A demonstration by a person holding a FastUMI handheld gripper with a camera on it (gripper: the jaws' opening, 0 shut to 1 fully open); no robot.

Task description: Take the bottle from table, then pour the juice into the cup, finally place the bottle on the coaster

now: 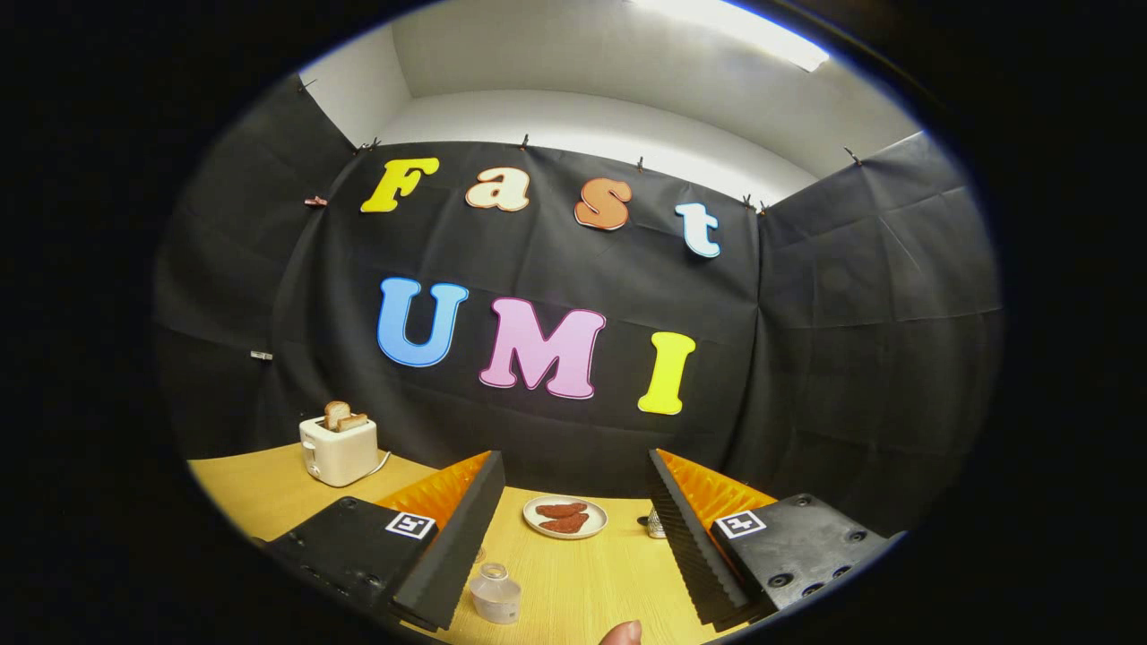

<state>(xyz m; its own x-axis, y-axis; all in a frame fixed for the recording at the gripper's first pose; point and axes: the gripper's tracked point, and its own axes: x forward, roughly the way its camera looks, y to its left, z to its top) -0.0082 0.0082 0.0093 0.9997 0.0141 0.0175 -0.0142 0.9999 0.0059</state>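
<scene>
Fingers of the gripper (pixel 573 528) are standing spread wide w/ nothing between them, probably lining up for the grab. Bottle (pixel 495 593), clear w/ open neck, is sitting upright on the desk (pixel 269 488) just beside the left finger, toward the near edge. Plate (pixel 565 517) w/ reddish food is lying beyond the fingers toward the far edge; toaster (pixel 338 449) w/ bread is occupying the far left corner, out of the way. Small metal item (pixel 655 523) is peeking by the right finger. No labels are showing on bottle or toaster; square markers on the gripper body aren't readable as text.
</scene>
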